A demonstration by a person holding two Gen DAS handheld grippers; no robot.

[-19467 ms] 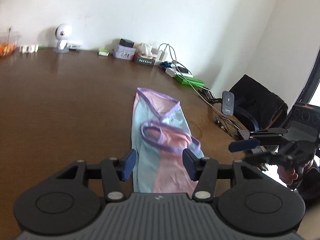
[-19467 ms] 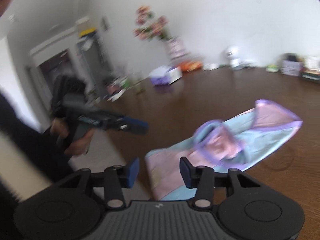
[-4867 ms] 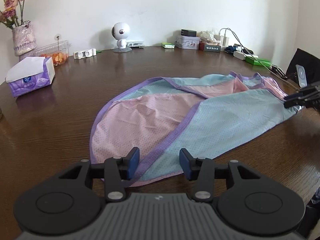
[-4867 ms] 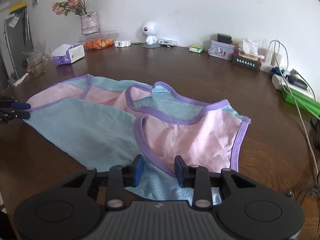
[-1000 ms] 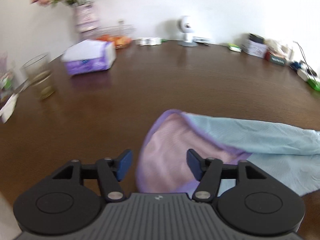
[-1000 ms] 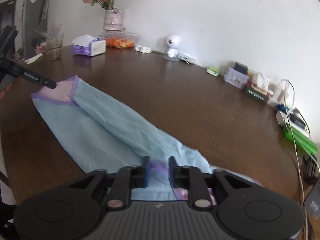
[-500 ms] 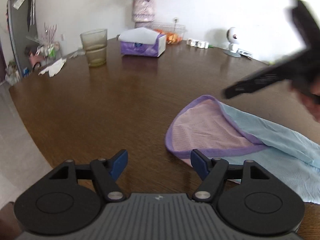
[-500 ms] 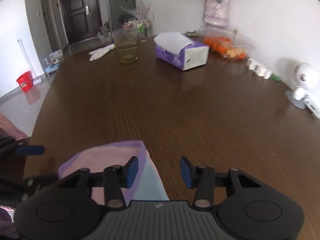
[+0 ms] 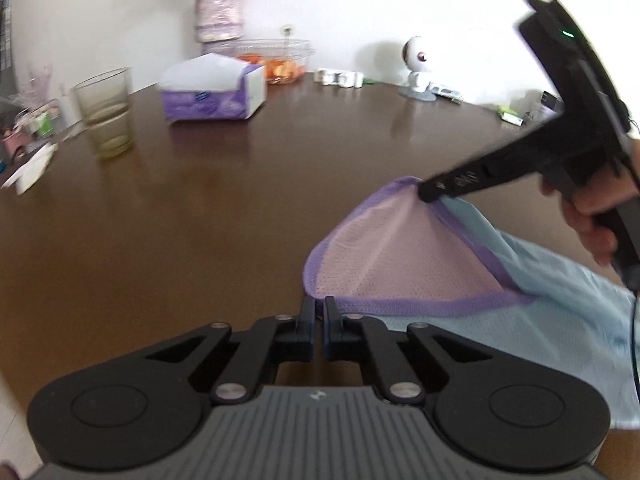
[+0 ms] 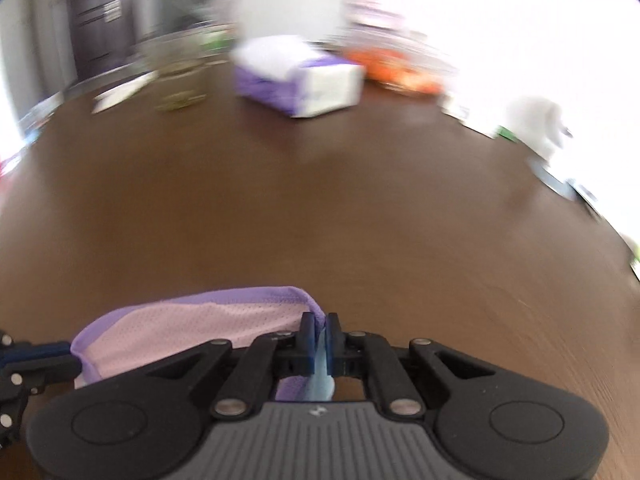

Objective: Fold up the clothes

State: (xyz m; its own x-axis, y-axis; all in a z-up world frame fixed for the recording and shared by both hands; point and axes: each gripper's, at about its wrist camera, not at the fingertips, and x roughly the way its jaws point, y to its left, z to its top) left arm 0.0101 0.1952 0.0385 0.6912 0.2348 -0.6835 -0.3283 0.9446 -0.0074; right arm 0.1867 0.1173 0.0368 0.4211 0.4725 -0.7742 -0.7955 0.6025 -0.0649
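Observation:
A pink and light-blue garment with purple trim (image 9: 400, 252) lies folded lengthwise on the brown table (image 9: 200, 200). My left gripper (image 9: 319, 304) is shut on the near purple-trimmed corner of its end. My right gripper (image 9: 424, 194) is shut on the far corner of the same end and lifts it a little. In the blurred right wrist view, the right gripper (image 10: 319, 322) pinches the purple hem and blue cloth of the garment (image 10: 192, 328), and the left gripper (image 10: 72, 354) grips it at the far left.
A glass (image 9: 106, 112), a purple tissue box (image 9: 214, 94), a vase of flowers (image 9: 218, 10), a clear box of orange food (image 9: 280, 60) and a white toy robot (image 9: 418, 68) stand on the far side of the table. Papers (image 9: 28, 170) lie at the left edge.
Both grippers have closed on the two corners of the garment's end. The right gripper has dropped to the cloth and raised its corner slightly.

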